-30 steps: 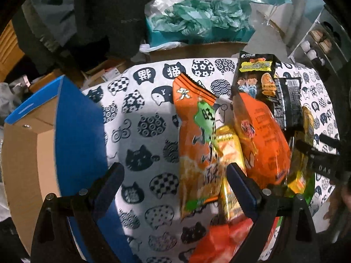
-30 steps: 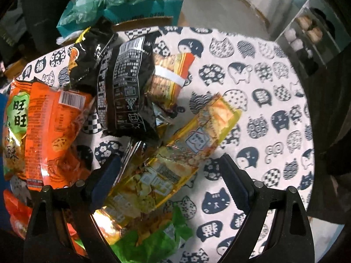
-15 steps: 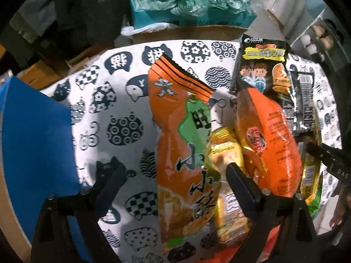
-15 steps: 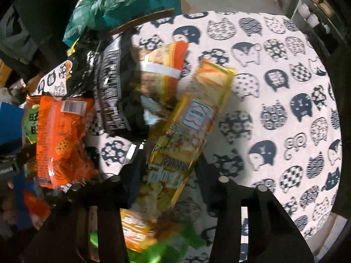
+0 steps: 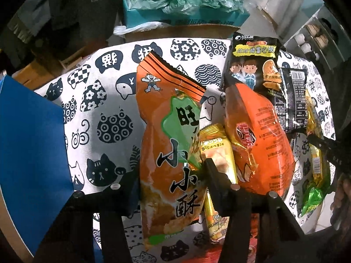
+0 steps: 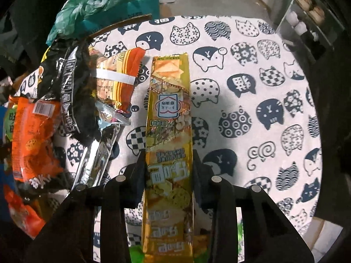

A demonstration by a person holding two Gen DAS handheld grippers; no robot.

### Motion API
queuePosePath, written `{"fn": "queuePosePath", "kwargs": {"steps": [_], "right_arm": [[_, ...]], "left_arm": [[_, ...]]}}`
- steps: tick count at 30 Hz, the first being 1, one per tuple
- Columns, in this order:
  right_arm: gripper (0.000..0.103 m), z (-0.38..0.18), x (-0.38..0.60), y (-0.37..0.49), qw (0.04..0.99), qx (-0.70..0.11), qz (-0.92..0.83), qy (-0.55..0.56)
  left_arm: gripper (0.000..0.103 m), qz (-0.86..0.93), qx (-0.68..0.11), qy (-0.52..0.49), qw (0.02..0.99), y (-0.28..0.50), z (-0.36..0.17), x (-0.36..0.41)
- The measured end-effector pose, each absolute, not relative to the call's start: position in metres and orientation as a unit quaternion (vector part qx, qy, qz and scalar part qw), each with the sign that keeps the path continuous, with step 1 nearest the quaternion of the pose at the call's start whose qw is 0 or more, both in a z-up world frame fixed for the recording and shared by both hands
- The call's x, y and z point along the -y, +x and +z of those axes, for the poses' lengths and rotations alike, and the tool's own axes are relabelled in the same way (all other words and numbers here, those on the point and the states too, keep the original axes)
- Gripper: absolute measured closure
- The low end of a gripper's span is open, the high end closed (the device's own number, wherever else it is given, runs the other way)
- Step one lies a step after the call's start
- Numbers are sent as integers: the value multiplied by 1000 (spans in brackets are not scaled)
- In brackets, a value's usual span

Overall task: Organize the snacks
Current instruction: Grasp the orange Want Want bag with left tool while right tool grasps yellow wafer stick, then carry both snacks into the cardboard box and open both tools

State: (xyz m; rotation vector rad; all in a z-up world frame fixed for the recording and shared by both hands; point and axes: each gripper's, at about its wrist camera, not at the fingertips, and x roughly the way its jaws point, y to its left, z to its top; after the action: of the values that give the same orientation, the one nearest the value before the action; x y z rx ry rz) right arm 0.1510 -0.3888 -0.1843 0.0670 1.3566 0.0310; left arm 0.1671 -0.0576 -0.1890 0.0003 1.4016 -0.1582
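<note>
Closing in from both sides, the left gripper (image 5: pixel 173 175) now has its jaws drawn in around the big orange bag (image 5: pixel 170 144), where a second ago they stood wide over bare cloth with the bag off to the right. The pads look to be meeting the bag's flanks and are still narrowing. The right gripper (image 6: pixel 169 171) has gone from fully spread to pinched on the long yellow packet (image 6: pixel 170 118), which has swung from a slant to lie straight along the fingers, clear of the heap on its left. Its jaws are still tightening a little.

To my eye both hands have made their picks at once, so the sorting is only starting: most snacks remain piled mid-table, and the blue box (image 5: pixel 30 153) at the near left looks the likely place for them.

The orange bag is puffy, glossy foil with a crimped, saw-toothed top edge and a green patch under bold black lettering. It should dent easily. Beside it lie a second orange bag (image 5: pixel 261 140), plump and shiny, a small gold sachet (image 5: pixel 216 144) wedged between the two, and a matte black packet (image 5: pixel 254 65) at the far right. The yellow packet is slim, flat and stiff-looking, with a slick film that catches the light. Everything rests on a white tablecloth (image 6: pixel 252 83) printed with dark cat heads, soft and faintly rumpled.
</note>
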Motion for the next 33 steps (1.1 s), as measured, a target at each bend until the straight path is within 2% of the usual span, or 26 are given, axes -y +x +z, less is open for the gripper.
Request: {"fn": "queuePosePath", "kwargs": {"steps": [2, 6, 7, 10, 13, 33], "right_arm": [[67, -192, 386, 156, 775, -631, 15, 33], [67, -205, 378, 163, 769, -638, 15, 28], [70, -207, 375, 164, 771, -636, 16, 23], [73, -204, 374, 167, 774, -633, 16, 6], [73, -194, 373, 163, 783, -622, 18, 6], [73, -115, 351, 130, 827, -560, 38, 28]], "left_arm": [[41, -71, -644, 4, 762, 168, -190, 58], [41, -84, -647, -2, 758, 168, -196, 57], [41, -87, -646, -3, 759, 169, -197, 57], [54, -101, -643, -17, 759, 170, -197, 55], [59, -96, -637, -6, 764, 168, -193, 57], [60, -93, -559, 61, 822, 118, -115, 59]]}}
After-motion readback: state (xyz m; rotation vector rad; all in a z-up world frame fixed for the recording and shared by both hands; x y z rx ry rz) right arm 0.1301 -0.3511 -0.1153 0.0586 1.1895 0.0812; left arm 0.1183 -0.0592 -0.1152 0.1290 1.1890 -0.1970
